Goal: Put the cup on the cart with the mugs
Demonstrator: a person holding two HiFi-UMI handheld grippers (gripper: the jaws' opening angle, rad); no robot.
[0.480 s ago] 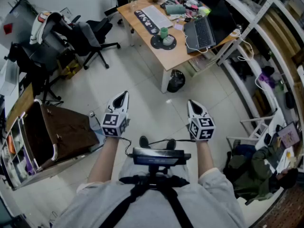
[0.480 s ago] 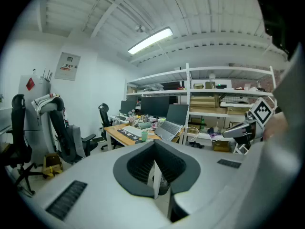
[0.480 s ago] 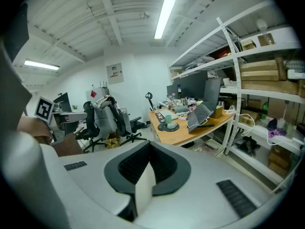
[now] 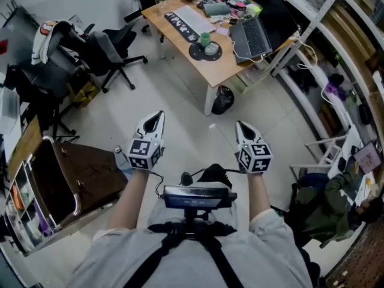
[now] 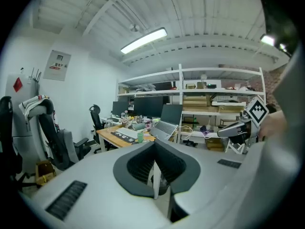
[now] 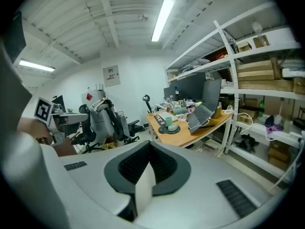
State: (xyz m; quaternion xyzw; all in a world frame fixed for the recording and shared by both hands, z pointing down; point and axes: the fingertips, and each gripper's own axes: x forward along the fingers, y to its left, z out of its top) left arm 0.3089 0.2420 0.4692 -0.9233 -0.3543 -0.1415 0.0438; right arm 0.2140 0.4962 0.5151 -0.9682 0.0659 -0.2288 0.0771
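**Head view at the outset: cup not yet fetched, cart waiting at left**

Showed the small green cup (image 4: 206, 39) standing upright on a round dark mat (image 4: 197, 53) on the light wooden desk (image 4: 225, 71), between a long white keyboard (image 4: 193, 20) and an open grey laptop (image 4: 252, 39), well apart from both tools. Held the left gripper (image 4: 156, 120) and the right gripper (image 4: 240, 127) side by side above bare floor, each with its jaws pressed together and nothing between them. Judged the task barely started: no grasp made, with the cup yet to be reached, lifted, carried and set down. Placed the wheeled cart with a dark brown top (image 4: 90, 173) at the person's left, near the left gripper and far from the desk. Carried small orange and purple items (image 4: 37, 222) on the cart's lower shelves; could not tell whether mugs. Revealed nothing of the cup's inside from any view. Left the black bin (image 4: 222, 102) beside the desk leg equally unreadable as to contents.
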